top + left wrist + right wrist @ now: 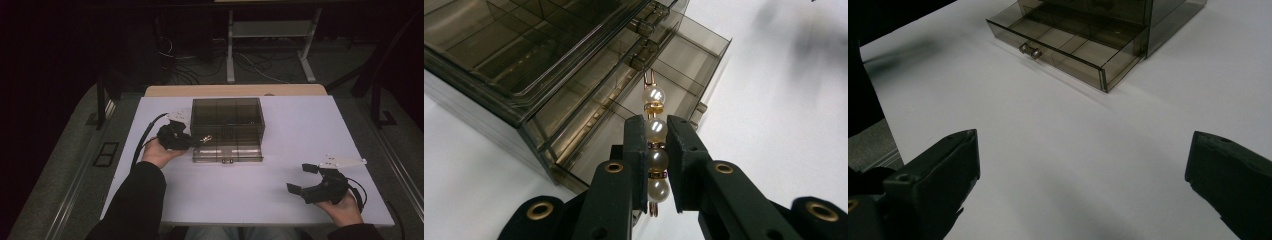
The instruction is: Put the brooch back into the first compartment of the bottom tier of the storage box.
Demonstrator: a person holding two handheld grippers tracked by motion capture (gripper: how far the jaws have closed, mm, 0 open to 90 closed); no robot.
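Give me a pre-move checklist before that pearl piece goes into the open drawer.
1. Grip: left claw is shut on the gold-and-pearl beaded clip, pearls pinched between the jaws. Ok.
2. Drawer open: the lower drawer of the smoky transparent plastic organiser box is pulled out. Ok.
3. Position: in the left gripper view the clip lines up with the drawer's compartments; height above them, cannot tell.
4. Target compartment free: the ones in view look bare, though the tinted plastic hides detail. Cannot tell.
5. Right claw out of the way: open, well apart from the box over the white table. Ok.
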